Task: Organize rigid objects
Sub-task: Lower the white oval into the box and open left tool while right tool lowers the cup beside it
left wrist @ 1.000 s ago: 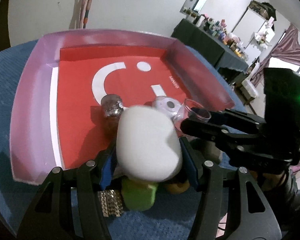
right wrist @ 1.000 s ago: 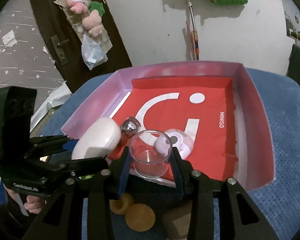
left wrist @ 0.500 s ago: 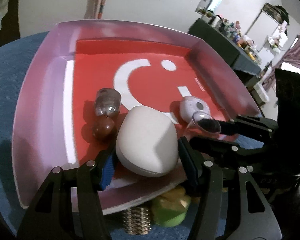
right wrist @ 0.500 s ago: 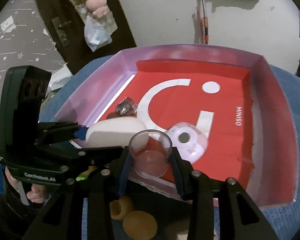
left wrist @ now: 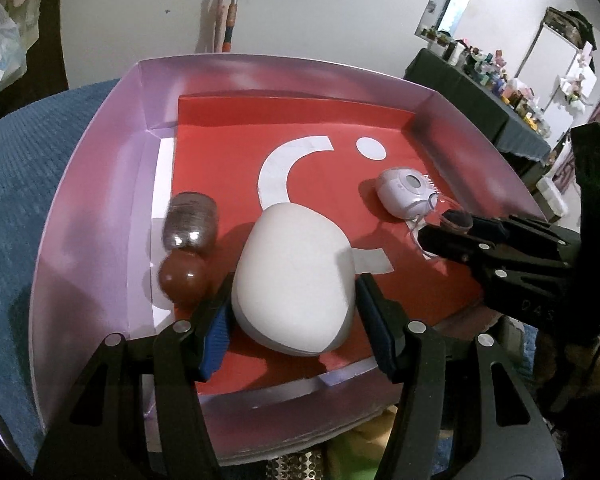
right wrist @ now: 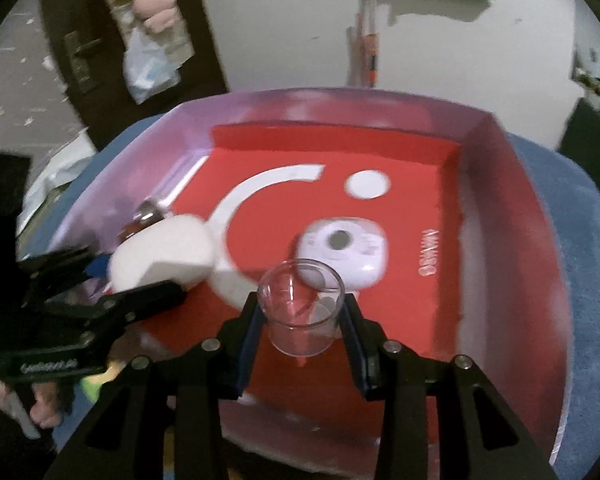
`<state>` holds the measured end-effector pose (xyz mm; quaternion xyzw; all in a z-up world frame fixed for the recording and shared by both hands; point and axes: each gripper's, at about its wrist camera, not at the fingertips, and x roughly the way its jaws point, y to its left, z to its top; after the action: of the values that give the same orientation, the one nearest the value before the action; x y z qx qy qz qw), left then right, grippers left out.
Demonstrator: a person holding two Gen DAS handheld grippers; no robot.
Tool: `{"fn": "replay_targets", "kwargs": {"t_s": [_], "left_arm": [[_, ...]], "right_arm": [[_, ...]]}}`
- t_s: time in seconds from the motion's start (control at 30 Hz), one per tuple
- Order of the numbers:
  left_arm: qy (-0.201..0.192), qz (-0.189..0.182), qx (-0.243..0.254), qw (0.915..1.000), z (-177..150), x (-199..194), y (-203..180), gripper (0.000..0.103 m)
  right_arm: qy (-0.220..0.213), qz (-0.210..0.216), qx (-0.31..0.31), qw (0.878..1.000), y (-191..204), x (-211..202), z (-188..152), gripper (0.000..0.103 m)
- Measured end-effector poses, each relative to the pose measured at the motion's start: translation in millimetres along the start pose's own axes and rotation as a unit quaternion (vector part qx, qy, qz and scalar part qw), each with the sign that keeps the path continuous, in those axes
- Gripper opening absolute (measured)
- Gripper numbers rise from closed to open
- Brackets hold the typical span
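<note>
The shallow tray [left wrist: 80,240] with red liner holds a small lilac device [left wrist: 404,196], a clear bottle [left wrist: 190,220] and a brown ball [left wrist: 182,278]. Left gripper [left wrist: 296,320] fingers clamp a white oval case [left wrist: 296,280] over the liner; right gripper [right wrist: 300,332] fingers clamp an empty clear cup [right wrist: 302,306] inside the tray

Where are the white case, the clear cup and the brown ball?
white case [left wrist: 296,280]: left wrist view, middle of its top shell.
clear cup [right wrist: 302,314]: right wrist view, its front wall.
brown ball [left wrist: 182,278]: left wrist view, its rounded top.
</note>
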<state>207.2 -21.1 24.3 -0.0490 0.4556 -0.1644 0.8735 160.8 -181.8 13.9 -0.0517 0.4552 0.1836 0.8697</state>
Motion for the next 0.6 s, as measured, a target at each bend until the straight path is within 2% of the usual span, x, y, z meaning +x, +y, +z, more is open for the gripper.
{"fn": "replay_targets", "kwargs": {"t_s": [0.27, 0.6], "left_arm": [[0.000, 0.000, -0.001, 1.0000, 1.1, 1.0, 1.2, 0.056], [0.001, -0.001, -0.001, 1.0000, 0.7, 0.5, 0.9, 0.057]], "right_arm": [[-0.002, -0.008, -0.004, 1.000, 0.5, 2.5, 2.3, 0.041], [-0.001, 0.004, 0.007, 1.000, -2.1, 2.6, 2.1, 0.042]]}}
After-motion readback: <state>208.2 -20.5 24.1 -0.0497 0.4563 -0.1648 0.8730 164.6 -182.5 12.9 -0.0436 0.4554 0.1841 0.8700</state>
